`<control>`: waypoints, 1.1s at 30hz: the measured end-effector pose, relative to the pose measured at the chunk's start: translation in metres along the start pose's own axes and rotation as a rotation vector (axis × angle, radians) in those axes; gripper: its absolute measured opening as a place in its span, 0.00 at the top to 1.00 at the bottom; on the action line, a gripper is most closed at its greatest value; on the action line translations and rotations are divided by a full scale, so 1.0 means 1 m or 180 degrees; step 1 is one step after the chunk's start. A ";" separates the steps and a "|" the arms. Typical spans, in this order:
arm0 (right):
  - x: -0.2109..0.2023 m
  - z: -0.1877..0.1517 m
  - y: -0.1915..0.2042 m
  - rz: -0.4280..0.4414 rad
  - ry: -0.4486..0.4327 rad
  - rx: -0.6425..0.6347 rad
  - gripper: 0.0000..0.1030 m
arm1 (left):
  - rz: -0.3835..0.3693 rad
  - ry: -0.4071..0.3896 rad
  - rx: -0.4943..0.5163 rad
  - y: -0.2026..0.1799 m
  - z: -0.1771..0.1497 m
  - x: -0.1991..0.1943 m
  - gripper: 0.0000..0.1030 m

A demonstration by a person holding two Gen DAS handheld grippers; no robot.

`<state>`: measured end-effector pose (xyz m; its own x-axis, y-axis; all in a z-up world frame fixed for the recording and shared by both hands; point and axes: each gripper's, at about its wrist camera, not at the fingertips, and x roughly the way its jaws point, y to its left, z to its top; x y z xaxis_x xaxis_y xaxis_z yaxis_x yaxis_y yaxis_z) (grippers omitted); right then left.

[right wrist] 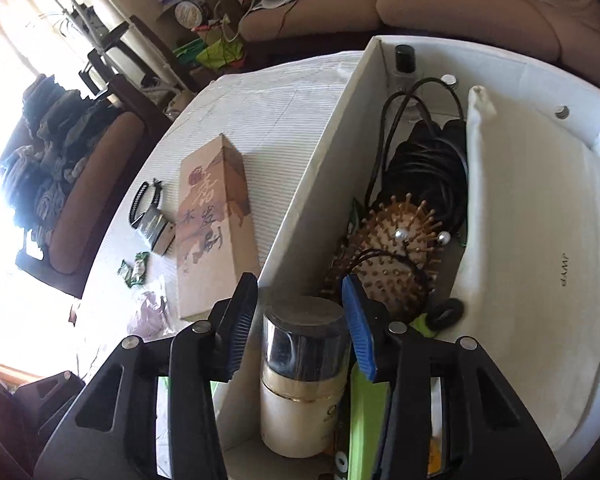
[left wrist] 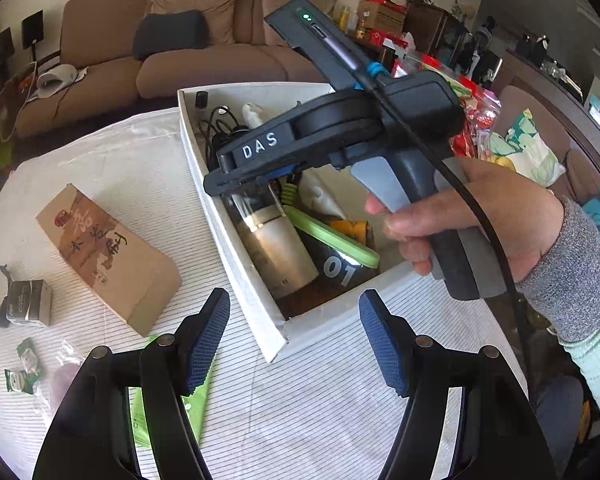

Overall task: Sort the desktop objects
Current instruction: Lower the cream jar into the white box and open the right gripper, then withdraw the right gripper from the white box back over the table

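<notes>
Cream-and-gold jar (right wrist: 300,376) with a shiny metallic cap is lying inside the white box (right wrist: 312,160), against its left wall, and the right gripper (right wrist: 300,320) is reaching down over it with its blue-padded fingers (right wrist: 358,332) standing apart on either side of the cap, not pressing on it. In the left wrist view the same jar (left wrist: 272,240) is showing under the right gripper (left wrist: 244,182), which a hand (left wrist: 472,220) is holding by its grey handle. Beyond the jar, a wooden hairbrush (right wrist: 396,256) is resting in the box with a black hair tie lying across it, a coiled black cable (right wrist: 428,160) is sitting behind the brush, and a white pouch (right wrist: 540,240) is filling the box's right side. A green-lidded dark container (left wrist: 336,252) is lying just beside the jar. The left gripper (left wrist: 294,340) is hovering near the box's front corner with its fingers wide apart, holding nothing. Outside the box, on the striped white tablecloth (left wrist: 112,152), a long brown carton (left wrist: 108,256) with printed characters is lying just beside the box's left wall, and farther left a small dark packet (left wrist: 30,302) and green sachets (left wrist: 22,364) are lying well apart from the box.
</notes>
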<state>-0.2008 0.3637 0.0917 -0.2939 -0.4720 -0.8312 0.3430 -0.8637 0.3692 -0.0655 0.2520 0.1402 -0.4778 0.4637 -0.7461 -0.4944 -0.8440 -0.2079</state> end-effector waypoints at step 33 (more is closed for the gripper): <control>-0.140 -0.132 -0.028 -0.0891 -0.0337 0.0269 0.00 | 0.0274 0.0081 -0.0054 -0.062 -0.001 -0.005 0.00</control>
<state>-0.0511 0.4772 0.1431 -0.4593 -0.2256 -0.8592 0.1616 -0.9723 0.1689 -0.0319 0.3015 0.1558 -0.4993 0.3823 -0.7775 -0.4397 -0.8850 -0.1528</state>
